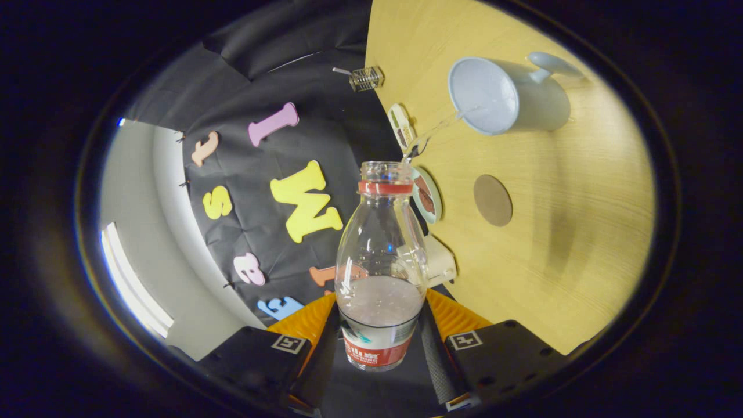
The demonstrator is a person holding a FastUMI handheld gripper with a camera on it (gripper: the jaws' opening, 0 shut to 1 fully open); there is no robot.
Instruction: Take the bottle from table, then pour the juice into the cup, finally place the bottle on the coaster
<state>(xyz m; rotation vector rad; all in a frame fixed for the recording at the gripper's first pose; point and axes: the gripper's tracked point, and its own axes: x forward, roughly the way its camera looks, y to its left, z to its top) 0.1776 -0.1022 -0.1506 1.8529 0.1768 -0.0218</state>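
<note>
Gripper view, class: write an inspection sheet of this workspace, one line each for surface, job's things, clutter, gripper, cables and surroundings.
Surface: wooden table, seen rotated because the gripper is tipped over.
Job's things: clear bottle uncapped, tilted, a thin stream running from its mouth into the pale cup; some liquid left inside. Round brown coaster bare, between cup and bottle.
Clutter: small wire spring-like object and three small items along the table's edge.
Gripper: gripper shut on the bottle's labelled lower body, a finger on each side.
Cables: nothing seen.
Surroundings: black cloth wall beyond the table; pale wall beside it.
</note>
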